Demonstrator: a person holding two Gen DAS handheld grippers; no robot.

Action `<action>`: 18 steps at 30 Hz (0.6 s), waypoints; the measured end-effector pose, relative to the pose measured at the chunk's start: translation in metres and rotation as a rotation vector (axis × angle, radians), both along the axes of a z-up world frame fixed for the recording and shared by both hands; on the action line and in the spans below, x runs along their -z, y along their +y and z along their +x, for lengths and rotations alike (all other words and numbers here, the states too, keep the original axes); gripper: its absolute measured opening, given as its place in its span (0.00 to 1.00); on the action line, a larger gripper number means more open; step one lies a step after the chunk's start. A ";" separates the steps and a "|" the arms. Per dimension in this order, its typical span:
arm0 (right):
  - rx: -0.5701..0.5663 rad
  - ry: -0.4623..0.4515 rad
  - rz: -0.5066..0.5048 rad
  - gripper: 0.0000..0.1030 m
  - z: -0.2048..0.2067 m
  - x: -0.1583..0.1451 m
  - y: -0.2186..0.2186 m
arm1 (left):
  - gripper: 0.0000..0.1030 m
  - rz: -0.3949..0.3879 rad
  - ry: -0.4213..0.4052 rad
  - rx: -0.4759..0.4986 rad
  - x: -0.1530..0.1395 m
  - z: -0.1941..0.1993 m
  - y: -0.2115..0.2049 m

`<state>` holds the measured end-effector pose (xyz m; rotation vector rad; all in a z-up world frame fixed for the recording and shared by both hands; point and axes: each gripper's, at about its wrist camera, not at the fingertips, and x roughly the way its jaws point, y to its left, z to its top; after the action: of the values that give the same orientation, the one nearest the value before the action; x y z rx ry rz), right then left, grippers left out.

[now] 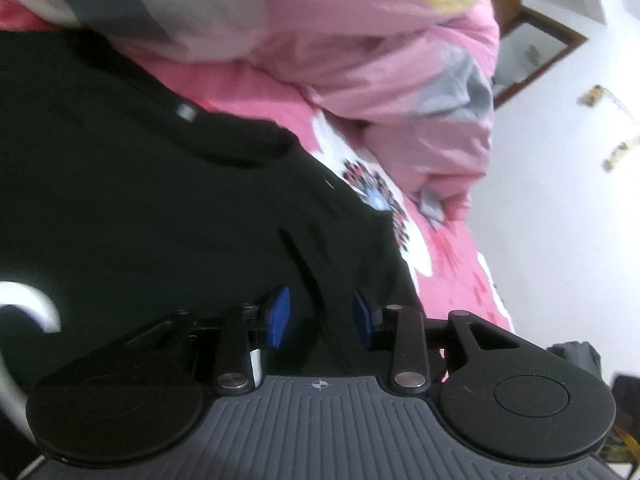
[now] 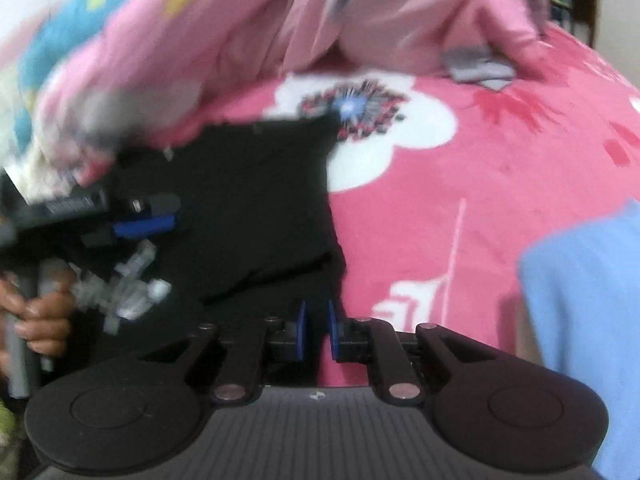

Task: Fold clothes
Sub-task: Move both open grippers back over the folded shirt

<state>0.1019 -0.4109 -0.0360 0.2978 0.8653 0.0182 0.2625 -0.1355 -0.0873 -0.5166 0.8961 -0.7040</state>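
While the black garment (image 1: 160, 200) lies spread on the pink bedsheet (image 2: 500, 184), both grippers sit low over its near edge. The left gripper (image 1: 322, 320) has its blue pads partly apart with a ridge of black cloth running up between them; whether the pads press on that cloth I cannot tell. The right gripper (image 2: 316, 334) has its pads close together, a narrow gap showing, right at the garment's side edge where black meets pink; whether any cloth is caught there is also unclear. Both views are smeared, so I judge the fold is under way. The likely trouble is a weak pinch: if either pair of pads has only a thin bit of hem, the cloth could slip out as it is carried over and the fold would land crooked or bunched. A second risk is the heaped pink quilt (image 1: 340, 40), which touches the garment's far edge and overlaps it near the far left corner, so a flap swung that way could snag or drag under it. Open sheet lies to the right of the garment, up to a blue cloth (image 2: 588, 320) at the frame's edge. A hand (image 2: 36, 316) on the left gripper's handle is close by, leaving little room between the two tools.
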 end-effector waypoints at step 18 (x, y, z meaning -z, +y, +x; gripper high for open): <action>0.023 -0.239 0.142 0.57 -0.199 -0.040 0.031 | 0.75 0.342 -0.168 -0.134 -0.118 -0.237 0.183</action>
<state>-0.0968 -0.3799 0.0041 0.4300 0.6240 0.0924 0.0260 0.0478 0.0306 -0.2064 0.7952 -0.4520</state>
